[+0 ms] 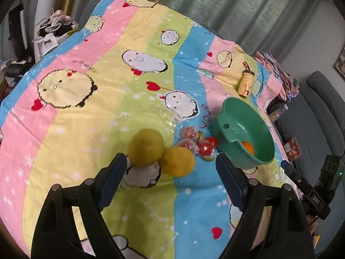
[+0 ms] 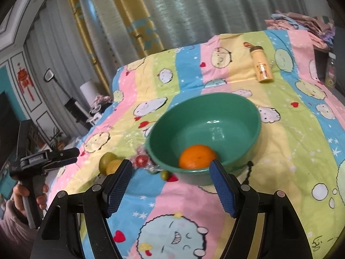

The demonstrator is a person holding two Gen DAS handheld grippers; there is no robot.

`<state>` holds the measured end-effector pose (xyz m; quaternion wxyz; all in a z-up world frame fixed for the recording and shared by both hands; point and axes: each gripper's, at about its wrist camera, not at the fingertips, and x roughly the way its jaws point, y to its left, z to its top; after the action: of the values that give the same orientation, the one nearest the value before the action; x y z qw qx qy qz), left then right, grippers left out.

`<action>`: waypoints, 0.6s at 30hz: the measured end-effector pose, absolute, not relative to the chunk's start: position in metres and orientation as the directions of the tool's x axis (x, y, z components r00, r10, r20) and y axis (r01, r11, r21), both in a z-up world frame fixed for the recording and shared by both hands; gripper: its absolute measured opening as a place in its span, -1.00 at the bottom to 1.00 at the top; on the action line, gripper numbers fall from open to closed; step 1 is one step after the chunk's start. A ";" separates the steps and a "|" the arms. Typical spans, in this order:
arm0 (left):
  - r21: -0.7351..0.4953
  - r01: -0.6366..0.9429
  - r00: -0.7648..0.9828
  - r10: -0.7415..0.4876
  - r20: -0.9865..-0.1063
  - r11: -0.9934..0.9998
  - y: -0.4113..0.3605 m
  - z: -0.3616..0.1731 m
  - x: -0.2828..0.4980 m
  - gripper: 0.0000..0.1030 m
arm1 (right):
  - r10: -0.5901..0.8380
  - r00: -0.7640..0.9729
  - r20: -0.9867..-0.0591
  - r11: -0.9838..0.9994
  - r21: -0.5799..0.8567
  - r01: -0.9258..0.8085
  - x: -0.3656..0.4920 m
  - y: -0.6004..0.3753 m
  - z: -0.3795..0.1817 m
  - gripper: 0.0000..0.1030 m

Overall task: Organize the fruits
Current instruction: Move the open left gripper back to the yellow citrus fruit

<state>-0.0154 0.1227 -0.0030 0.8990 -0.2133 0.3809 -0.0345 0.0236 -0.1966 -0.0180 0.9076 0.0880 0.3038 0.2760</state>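
A green bowl (image 2: 215, 110) sits on the striped cartoon cloth and holds an orange (image 2: 196, 156); the bowl also shows in the left wrist view (image 1: 241, 116) with the orange (image 1: 248, 147) inside. Left of the bowl lie a yellow-green fruit (image 1: 146, 147), a yellow fruit (image 1: 179, 161) and small red fruits in clear wrap (image 1: 198, 142). My left gripper (image 1: 170, 159) is open and empty, hovering just short of the two yellow fruits. My right gripper (image 2: 170, 166) is open and empty, just in front of the bowl's near rim. The left gripper (image 2: 64, 154) shows in the right wrist view.
A yellow bottle (image 1: 245, 83) lies on the cloth beyond the bowl, also in the right wrist view (image 2: 262, 64). Curtains hang behind the table. Folded clothes (image 2: 301, 24) sit at the far right corner. A grey sofa (image 1: 319, 116) stands right of the table.
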 end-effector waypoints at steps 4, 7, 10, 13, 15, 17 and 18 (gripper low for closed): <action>-0.407 -0.090 0.704 -0.231 -0.672 0.909 0.120 -0.004 -0.022 0.64 | 0.574 0.638 -0.514 0.818 0.319 -0.479 0.016 -0.184 -0.018 0.44; -0.386 -0.077 0.703 -0.225 -0.675 0.919 0.115 -0.005 -0.025 0.64 | 0.581 0.615 -0.533 0.810 0.305 -0.500 0.011 -0.173 -0.020 0.44; -0.371 -0.057 0.696 -0.229 -0.680 0.927 0.108 -0.007 -0.026 0.64 | 0.593 0.586 -0.552 0.797 0.299 -0.525 0.008 -0.162 -0.024 0.44; -0.351 -0.037 0.686 -0.231 -0.690 0.936 0.101 -0.011 -0.025 0.64 | 0.602 0.558 -0.571 0.784 0.291 -0.549 0.006 -0.150 -0.030 0.44; -0.341 -0.031 0.679 -0.230 -0.697 0.940 0.098 -0.014 -0.024 0.64 | 0.609 0.539 -0.582 0.774 0.287 -0.565 0.005 -0.143 -0.034 0.44; -0.337 -0.026 0.673 -0.233 -0.702 0.941 0.096 -0.015 -0.022 0.64 | 0.614 0.520 -0.594 0.764 0.282 -0.580 0.005 -0.134 -0.038 0.44; -0.336 -0.024 0.671 -0.234 -0.704 0.941 0.095 -0.016 -0.021 0.64 | 0.615 0.511 -0.600 0.760 0.279 -0.587 0.005 -0.130 -0.040 0.44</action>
<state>-0.0214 0.0947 -0.0163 0.8997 -0.1609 0.4015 -0.0583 0.0050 -0.1295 -0.0403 0.8690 0.0197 0.3533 0.3460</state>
